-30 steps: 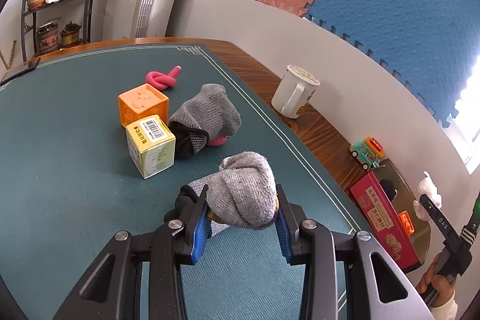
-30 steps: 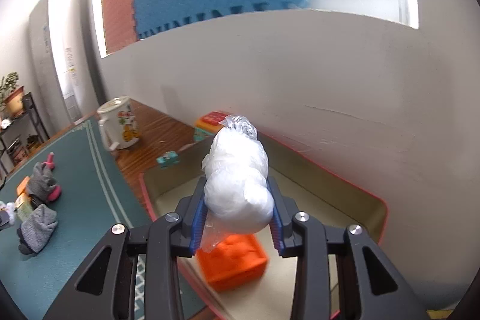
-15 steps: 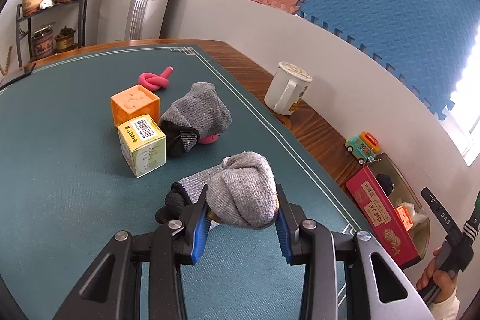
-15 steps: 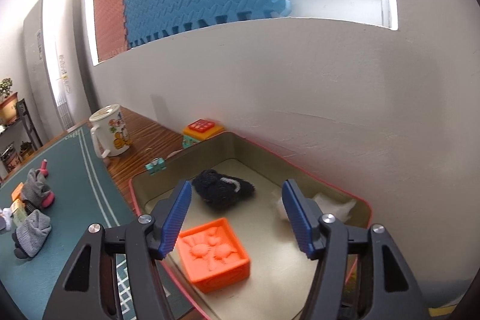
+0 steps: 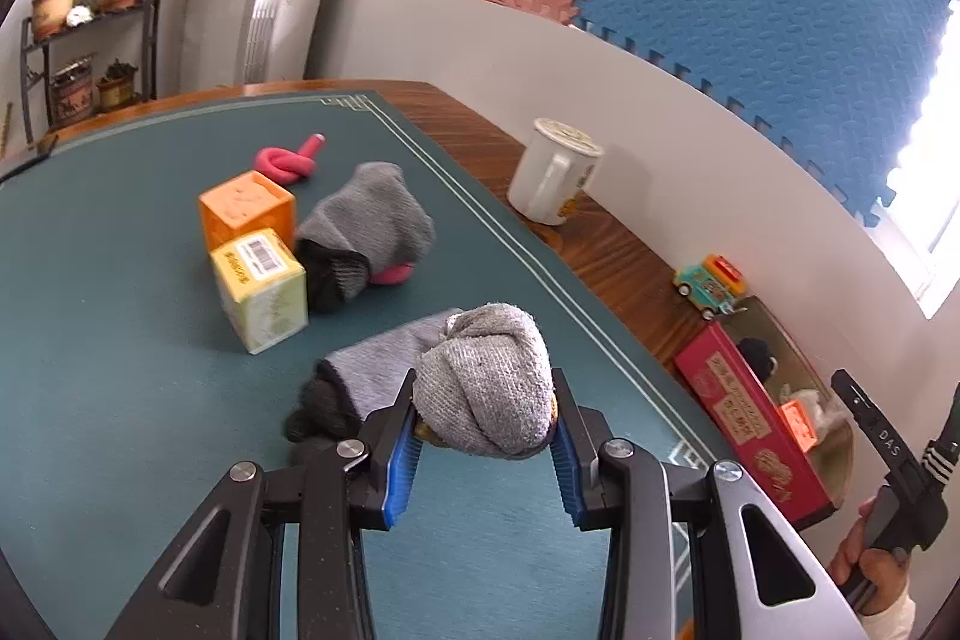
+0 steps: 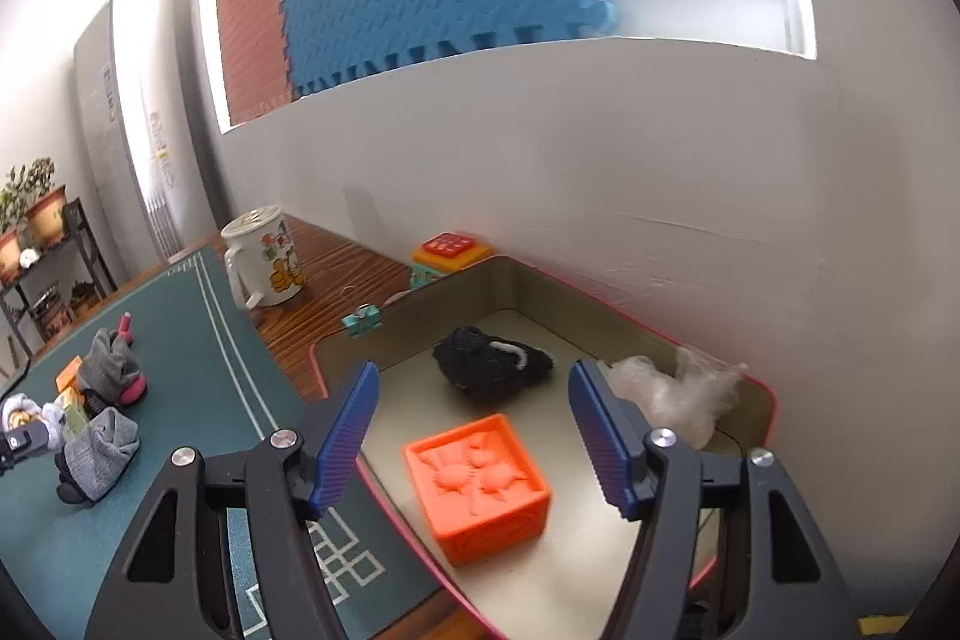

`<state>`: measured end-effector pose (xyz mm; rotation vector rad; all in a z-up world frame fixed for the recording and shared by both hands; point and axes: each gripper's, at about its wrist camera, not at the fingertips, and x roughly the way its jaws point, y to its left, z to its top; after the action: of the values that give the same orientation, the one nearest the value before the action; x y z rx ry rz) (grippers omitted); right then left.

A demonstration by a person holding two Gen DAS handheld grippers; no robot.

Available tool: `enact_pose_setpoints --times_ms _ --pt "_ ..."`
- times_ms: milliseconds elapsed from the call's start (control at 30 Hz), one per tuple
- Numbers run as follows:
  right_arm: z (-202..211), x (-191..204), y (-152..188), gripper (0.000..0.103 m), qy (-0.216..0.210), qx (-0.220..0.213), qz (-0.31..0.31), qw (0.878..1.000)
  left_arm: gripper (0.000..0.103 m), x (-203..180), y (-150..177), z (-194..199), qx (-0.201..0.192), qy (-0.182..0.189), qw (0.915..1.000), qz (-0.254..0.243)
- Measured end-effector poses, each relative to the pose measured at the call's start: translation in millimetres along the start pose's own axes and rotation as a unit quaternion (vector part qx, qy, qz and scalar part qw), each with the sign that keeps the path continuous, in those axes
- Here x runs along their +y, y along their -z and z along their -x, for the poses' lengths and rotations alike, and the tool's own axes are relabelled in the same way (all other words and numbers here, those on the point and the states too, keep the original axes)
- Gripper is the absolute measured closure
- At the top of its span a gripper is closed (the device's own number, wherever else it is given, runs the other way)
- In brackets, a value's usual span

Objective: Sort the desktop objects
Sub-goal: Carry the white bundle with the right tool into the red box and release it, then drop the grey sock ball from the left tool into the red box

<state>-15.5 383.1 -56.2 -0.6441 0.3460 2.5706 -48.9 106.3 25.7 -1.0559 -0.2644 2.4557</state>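
Fingers (image 6: 351, 436) opening over tin (image 6: 690, 340) holding 3 items.

The table (image 5: 120, 340) has a dark teal mat edged with thin pale lines, and a brown wood-grain border. On it lie a grey knitted sock (image 5: 480, 388) with a black cuff, a second grey sock (image 5: 366, 226), an orange cube (image 5: 246, 208), a yellow-green box (image 5: 258, 292) with a barcode label, and a pink knot (image 5: 288, 160). The mug (image 6: 264, 262) is white with cartoon prints. The tin (image 6: 600, 568) is beige inside with a red rim; it holds an orange embossed cube (image 6: 480, 484), a black sock (image 6: 486, 364) and a white bag (image 6: 672, 388). The hand-held gripper (image 6: 474, 442) has blue ribbed pads.
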Motion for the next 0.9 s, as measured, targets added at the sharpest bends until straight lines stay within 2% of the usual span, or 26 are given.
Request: enact_pose_setpoints --times_ms 200,433,900 --pt "1 -22 2 0.033 0.004 -0.005 -0.02 1.0 0.063 -28 2 -12 0.016 0.014 0.9996 -0.017" --pt "-2 -47 7 0.033 0.002 -0.002 -0.034 0.999 0.063 -85 -1 -34 0.032 0.043 0.997 -0.057" --pt "-3 -95 2 0.033 0.009 -0.008 -0.061 0.998 0.063 -207 -3 -91 0.064 0.111 0.9818 -0.14"
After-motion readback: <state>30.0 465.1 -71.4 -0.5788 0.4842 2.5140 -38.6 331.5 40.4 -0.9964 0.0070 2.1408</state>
